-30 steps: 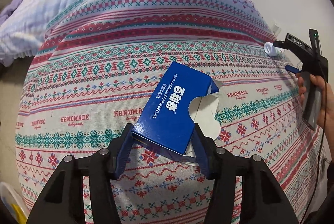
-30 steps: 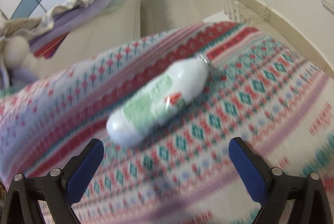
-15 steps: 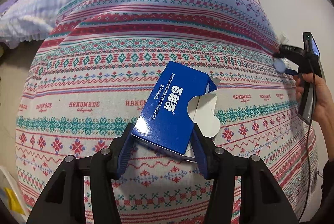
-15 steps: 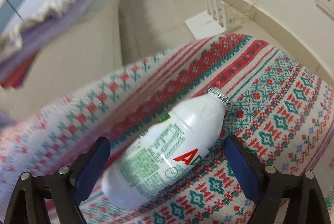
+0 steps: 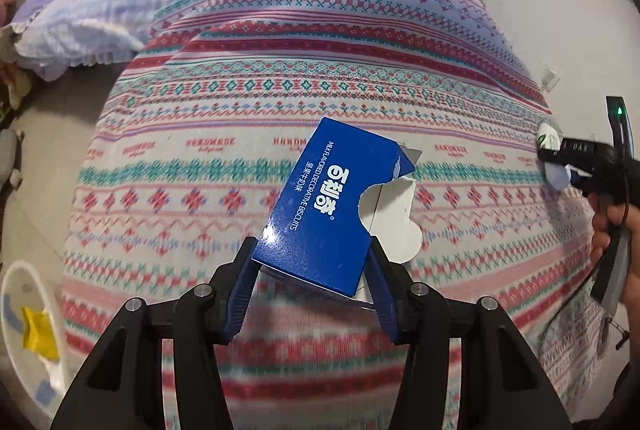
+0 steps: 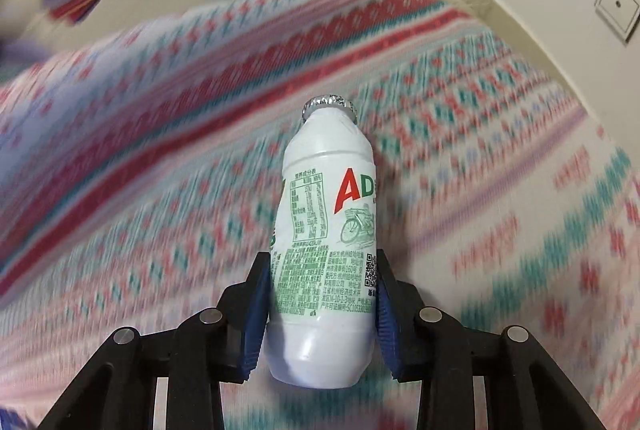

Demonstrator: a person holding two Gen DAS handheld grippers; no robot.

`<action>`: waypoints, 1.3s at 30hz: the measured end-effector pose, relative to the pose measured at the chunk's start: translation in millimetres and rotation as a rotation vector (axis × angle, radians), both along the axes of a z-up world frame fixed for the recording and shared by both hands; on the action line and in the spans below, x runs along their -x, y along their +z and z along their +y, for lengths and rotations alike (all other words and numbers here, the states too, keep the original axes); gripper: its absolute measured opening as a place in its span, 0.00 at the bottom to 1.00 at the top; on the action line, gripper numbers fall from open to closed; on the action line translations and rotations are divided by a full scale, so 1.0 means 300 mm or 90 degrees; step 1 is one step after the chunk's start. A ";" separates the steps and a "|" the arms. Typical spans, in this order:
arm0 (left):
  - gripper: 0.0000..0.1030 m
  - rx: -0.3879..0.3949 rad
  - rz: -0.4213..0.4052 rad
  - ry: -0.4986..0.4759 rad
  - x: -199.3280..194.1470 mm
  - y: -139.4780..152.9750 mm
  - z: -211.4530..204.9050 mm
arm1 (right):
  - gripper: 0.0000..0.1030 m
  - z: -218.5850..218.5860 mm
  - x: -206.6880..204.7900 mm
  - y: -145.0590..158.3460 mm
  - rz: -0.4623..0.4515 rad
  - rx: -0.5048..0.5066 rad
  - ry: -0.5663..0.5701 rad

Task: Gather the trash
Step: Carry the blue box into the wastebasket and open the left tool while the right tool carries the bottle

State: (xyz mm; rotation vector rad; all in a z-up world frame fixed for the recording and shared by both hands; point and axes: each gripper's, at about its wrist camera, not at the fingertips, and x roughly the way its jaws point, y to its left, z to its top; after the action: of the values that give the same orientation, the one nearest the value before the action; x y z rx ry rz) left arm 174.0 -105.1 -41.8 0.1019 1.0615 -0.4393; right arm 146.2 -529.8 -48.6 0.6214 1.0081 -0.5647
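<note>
Progress, judged: both trash items secured, neither deposited. Blue biscuit box, torn open at one end, clamped at its near end by the left gripper, far end pointing toward 12 o'clock over the patterned bedspread. White drink bottle, foil cap intact, clenched around its lower body by the right gripper, neck toward 12 o'clock. Remaining, as judged: carry both to a receptacle. Possible bin with a yellow scrap at 8 o'clock in left view; identity uncertain.

Pose: left gripper level, aimed along the bed. Right gripper seen at 3 o'clock in left view, trigger held by the right hand, aimed inward across the bed. Background blurred in right view; suggests motion.
</note>
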 end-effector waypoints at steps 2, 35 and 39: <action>0.53 0.001 -0.001 0.003 0.049 0.021 0.008 | 0.40 0.052 0.043 0.009 0.001 -0.010 0.018; 0.53 0.107 0.030 0.237 0.237 0.095 0.739 | 0.40 0.960 0.260 0.225 -0.079 -0.131 0.371; 0.53 0.097 0.030 0.291 0.230 0.072 0.859 | 0.40 1.051 0.208 0.209 -0.077 -0.131 0.412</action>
State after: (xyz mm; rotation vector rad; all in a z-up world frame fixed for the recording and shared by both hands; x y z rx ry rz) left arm 105.1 152.8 -20.3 -0.2842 1.0559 -0.1064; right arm 83.8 -214.7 14.1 0.4642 1.0870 0.1464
